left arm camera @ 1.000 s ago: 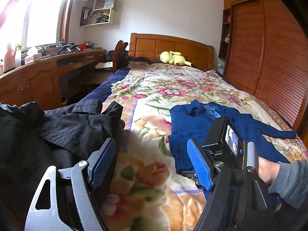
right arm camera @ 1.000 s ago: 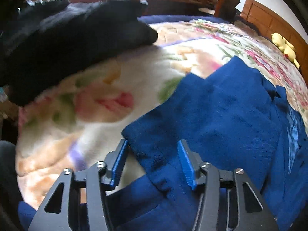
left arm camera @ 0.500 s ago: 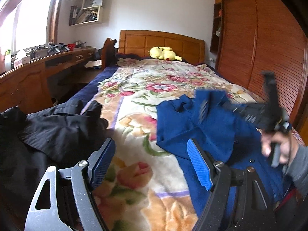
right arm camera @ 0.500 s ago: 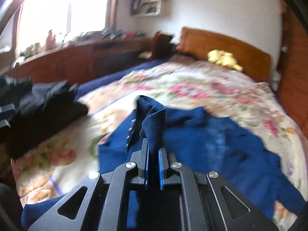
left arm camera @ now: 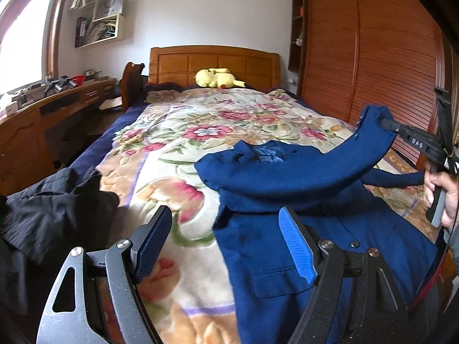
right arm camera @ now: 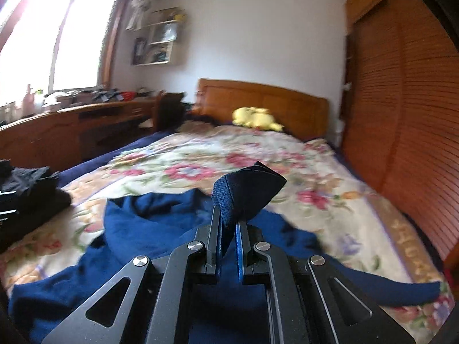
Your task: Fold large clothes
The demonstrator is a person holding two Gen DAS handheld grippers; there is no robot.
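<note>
Two grippers work over the flowery bed [left arm camera: 178,132]: the right gripper [right arm camera: 228,238] pinches the blue jacket [left arm camera: 287,177] sleeve up tight, while the left gripper [left arm camera: 226,243] hangs wide open, holding nothing.

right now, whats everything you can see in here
jacket: one, blue, on the bed, one end lifted in the right gripper
black clothes: a pile, black, near left of the bed
blanket: one, floral, covering the bed
plush: one, yellow, by the headboard
headboard: one, wood, far end of the bed
desk: one, wood, along the left under the window, cluttered
shelf: one, white, on the wall
wardrobe: one, wood slats, right of the bed
left gripper: blue fingers apart, over the bed, empty
right gripper: fingers closed on the jacket
right hand: on the gripper's handle
</note>
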